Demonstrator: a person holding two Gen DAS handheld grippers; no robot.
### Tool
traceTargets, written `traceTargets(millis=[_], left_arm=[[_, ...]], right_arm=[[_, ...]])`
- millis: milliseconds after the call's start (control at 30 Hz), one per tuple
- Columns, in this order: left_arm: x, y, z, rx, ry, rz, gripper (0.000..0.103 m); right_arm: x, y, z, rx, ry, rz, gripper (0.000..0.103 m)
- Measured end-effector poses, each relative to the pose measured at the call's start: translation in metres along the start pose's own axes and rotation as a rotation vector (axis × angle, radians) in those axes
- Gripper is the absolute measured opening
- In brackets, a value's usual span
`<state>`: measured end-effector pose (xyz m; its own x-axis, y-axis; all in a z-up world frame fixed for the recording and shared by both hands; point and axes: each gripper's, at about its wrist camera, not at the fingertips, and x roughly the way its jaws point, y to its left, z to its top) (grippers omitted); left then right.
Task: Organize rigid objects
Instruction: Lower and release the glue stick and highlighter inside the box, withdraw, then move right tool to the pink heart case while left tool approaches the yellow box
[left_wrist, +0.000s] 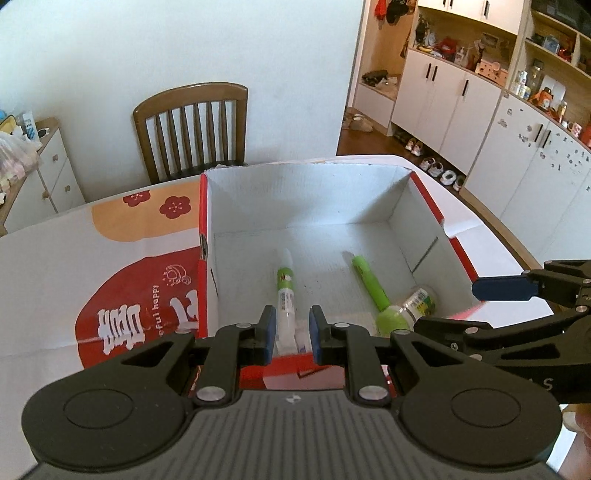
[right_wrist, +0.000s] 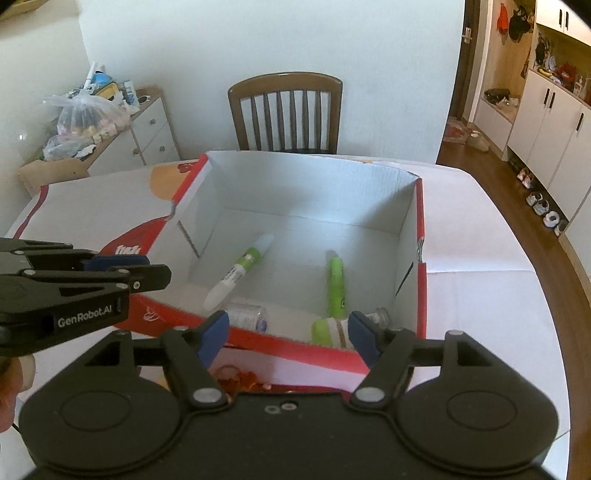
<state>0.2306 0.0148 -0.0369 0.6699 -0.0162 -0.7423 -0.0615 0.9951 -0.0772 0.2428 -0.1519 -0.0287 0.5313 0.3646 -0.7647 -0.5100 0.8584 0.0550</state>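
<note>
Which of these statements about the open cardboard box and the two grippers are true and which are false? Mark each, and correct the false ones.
1. The cardboard box is open at the top. True.
2. A green and white tube lies on the box floor. True.
3. The right gripper is clamped on the green brush. False: its jaws stand apart with nothing between the pads.
4. The wooden chair stands behind the box. True.
5. The box holds nothing. False: a tube, a brush and small bottles lie inside.
</note>
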Motion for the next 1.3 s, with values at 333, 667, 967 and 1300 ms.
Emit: traceTargets(millis=[333,667,967,1300], left_arm=[[-0.029,0.002,-0.026,0.037,-0.007,-0.049,0.02],[-0.048,0.011,-0.052,0.038,-0.042,-0.068,0.069],[-0.041,0.017,-0.088,0.035,-0.021,-0.063,0.079],[-0.009,0.017,-0.124,-0.015,0.073,-0.061,0.079]], right_arm=[[-0.032,0.001,-0.027,0.002,-0.053,0.015,0.082],[-0.047,-0.007,-0.06,0.056,-0.094,0.03,0.088],[-0.048,-0.001,-0.086,0.02,-0.099,0.015,0.092],[-0.032,0.001,-0.101,0.019,-0.05,0.032,0.099]])
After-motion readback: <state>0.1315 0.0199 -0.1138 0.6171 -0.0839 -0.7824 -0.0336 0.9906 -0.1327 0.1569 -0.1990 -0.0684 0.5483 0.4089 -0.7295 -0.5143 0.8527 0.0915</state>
